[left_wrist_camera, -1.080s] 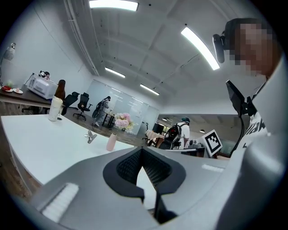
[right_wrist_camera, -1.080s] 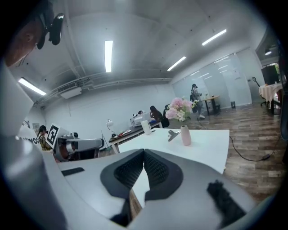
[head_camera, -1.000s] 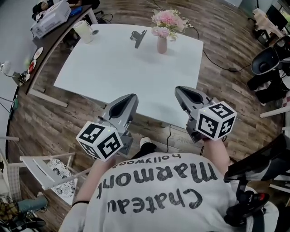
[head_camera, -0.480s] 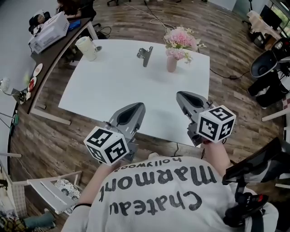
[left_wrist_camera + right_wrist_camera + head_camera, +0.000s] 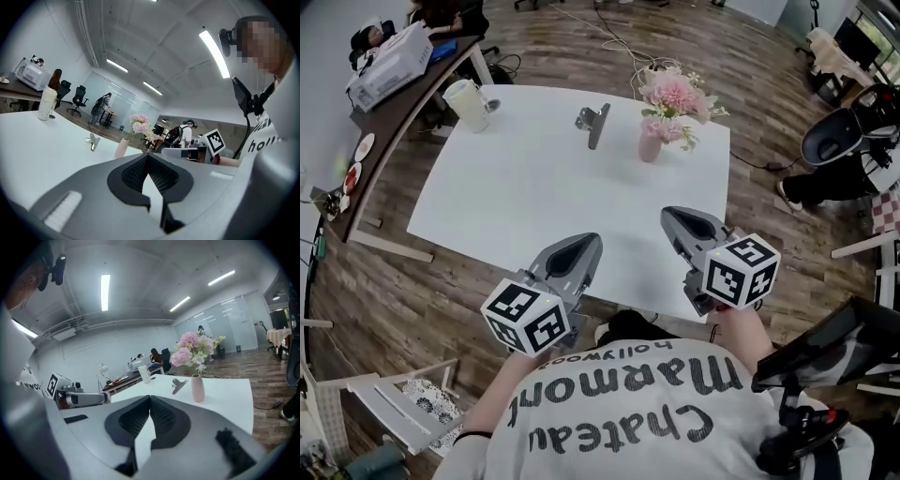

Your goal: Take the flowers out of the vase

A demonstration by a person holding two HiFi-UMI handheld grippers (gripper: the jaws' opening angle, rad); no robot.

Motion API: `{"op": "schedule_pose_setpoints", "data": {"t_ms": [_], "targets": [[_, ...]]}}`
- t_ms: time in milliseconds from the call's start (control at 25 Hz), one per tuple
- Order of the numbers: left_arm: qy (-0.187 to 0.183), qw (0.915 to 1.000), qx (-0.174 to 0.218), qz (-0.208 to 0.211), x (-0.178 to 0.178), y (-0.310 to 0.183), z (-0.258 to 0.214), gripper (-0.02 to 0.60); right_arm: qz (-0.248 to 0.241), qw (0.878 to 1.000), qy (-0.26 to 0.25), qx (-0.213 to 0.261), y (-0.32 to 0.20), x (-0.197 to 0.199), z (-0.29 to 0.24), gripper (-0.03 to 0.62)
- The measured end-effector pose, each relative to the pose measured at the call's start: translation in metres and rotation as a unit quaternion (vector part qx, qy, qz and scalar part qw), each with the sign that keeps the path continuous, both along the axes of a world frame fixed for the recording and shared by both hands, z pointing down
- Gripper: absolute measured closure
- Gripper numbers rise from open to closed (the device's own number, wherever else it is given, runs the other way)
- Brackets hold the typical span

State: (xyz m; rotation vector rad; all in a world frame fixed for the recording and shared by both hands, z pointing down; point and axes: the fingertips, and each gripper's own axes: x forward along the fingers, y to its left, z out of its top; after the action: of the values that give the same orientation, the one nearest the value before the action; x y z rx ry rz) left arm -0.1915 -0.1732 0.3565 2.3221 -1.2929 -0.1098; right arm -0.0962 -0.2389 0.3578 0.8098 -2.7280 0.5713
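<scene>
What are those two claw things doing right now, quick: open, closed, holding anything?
Left gripper: closed, holding nothing.
Right gripper: closed, holding nothing.

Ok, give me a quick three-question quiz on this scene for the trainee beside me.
1. True or false: the flowers stand in the pink vase.
2. What lies on the table just left of the vase in the head view? A) metal clip B) scissors C) spoon
3. Fill in: the left tongs and right tongs are both ___, holding nothing.
Key: 1 true; 2 A; 3 shut.
</scene>
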Motion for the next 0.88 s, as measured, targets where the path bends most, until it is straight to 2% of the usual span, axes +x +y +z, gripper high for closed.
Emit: {"op": "schedule_pose_setpoints", "data": {"t_ms": [360, 520, 680, 880], "targets": [[-0.002, 0.9993, -0.014, -0.035, 0.006, -0.046, 0.006, 0.578, -0.023, 1.0, -0.007, -0.007, -0.048, 0.002, 0.005, 0.58], [0.002, 0.9988, -0.029, -0.039, 0.022, -0.068, 0.014, 0.578, -0.04, 0.999, -0.017, -0.018, -0.066, 0.011, 0.013, 0.58], [-0.013, 0.9983, -0.037, -0.043, 0.033, -0.085, 0.026, 0.58, -0.047, 0.998, -0.035, -0.025, -0.083, 0.018, 0.026, 0.58], [-0.025, 0.9976, -0.038, -0.052, 0.037, -0.102, 0.031, 0.58, -0.037, 0.998, -0.045, -0.01, -0.101, 0.022, 0.035, 0.58]]}}
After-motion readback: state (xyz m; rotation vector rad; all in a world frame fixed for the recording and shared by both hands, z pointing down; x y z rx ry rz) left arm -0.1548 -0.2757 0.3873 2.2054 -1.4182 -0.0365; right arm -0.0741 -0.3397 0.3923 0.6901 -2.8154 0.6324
